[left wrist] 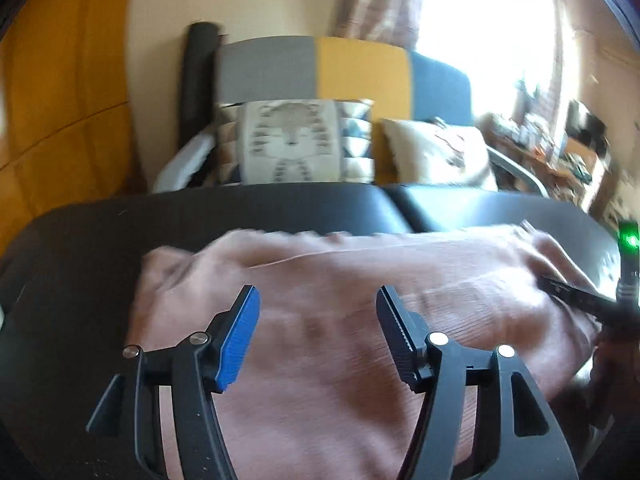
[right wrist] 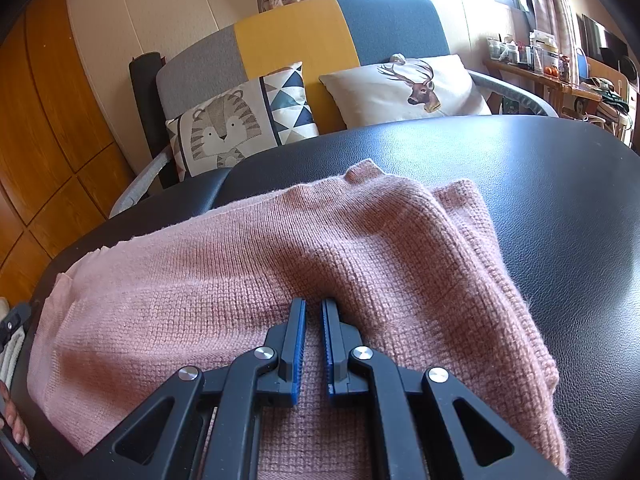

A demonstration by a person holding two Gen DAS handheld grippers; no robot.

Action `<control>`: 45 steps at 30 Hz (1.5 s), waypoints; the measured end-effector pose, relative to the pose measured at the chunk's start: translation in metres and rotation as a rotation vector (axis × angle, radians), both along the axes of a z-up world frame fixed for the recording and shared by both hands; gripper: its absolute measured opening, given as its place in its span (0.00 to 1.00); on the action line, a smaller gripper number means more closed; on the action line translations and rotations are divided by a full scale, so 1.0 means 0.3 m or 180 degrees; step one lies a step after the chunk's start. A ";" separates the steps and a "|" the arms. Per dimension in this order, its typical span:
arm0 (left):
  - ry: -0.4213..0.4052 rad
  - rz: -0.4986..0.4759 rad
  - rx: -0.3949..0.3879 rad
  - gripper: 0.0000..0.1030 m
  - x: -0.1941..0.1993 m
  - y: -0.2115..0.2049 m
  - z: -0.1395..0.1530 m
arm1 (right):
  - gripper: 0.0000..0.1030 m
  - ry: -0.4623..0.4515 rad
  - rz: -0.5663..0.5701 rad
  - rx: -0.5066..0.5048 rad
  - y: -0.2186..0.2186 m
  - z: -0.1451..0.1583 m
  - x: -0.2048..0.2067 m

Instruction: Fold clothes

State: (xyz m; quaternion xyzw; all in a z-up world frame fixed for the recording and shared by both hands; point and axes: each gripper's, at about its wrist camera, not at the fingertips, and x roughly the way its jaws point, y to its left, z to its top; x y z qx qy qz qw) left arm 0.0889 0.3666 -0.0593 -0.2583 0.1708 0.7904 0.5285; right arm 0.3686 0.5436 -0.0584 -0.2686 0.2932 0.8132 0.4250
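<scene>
A pink knitted sweater (left wrist: 360, 264) lies partly folded across a black leather table (left wrist: 100, 232). My left gripper (left wrist: 316, 294) hovers over its near left part, wide open, with nothing between the blue pad and the black one. In the right wrist view the sweater (right wrist: 240, 260) spreads from the left edge to a doubled-over right end. My right gripper (right wrist: 314, 305) is nearly closed, its tips pushed into a raised fold of the knit, with a thin strip of fabric between the pads. The same gripper shows as a dark finger (left wrist: 576, 300) at the sweater's right side.
Behind the table stands a grey, yellow and blue sofa (right wrist: 296, 28) with a tiger cushion (right wrist: 224, 132) and a deer cushion (right wrist: 412, 84). A cluttered wooden desk (right wrist: 552, 80) is at the far right, wooden cabinets (right wrist: 44, 120) at the left. Bare black tabletop (right wrist: 540, 184) lies right of the sweater.
</scene>
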 end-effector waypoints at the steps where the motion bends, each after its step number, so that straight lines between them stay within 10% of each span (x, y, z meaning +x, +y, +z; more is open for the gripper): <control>1: 0.0086 -0.0052 -0.0053 0.62 0.021 0.032 -0.006 | 0.05 0.0007 0.0001 -0.0003 0.001 0.000 0.001; 7: 0.0513 -0.0039 -0.0456 0.79 0.056 0.137 -0.117 | 0.05 0.0068 0.0006 -0.0033 0.008 -0.001 0.009; 11: 0.0036 0.0108 -0.0450 0.99 -0.051 0.123 -0.128 | 0.05 0.0077 0.0009 -0.0035 0.010 -0.002 0.011; 38: -0.0275 0.0074 -0.0387 1.00 -0.088 0.096 -0.159 | 0.26 -0.0159 0.0531 -0.0256 0.031 0.054 -0.015; 45: -0.0303 0.0066 -0.0382 1.00 -0.097 0.097 -0.164 | 0.34 0.0430 0.0219 -0.0319 0.090 0.123 0.180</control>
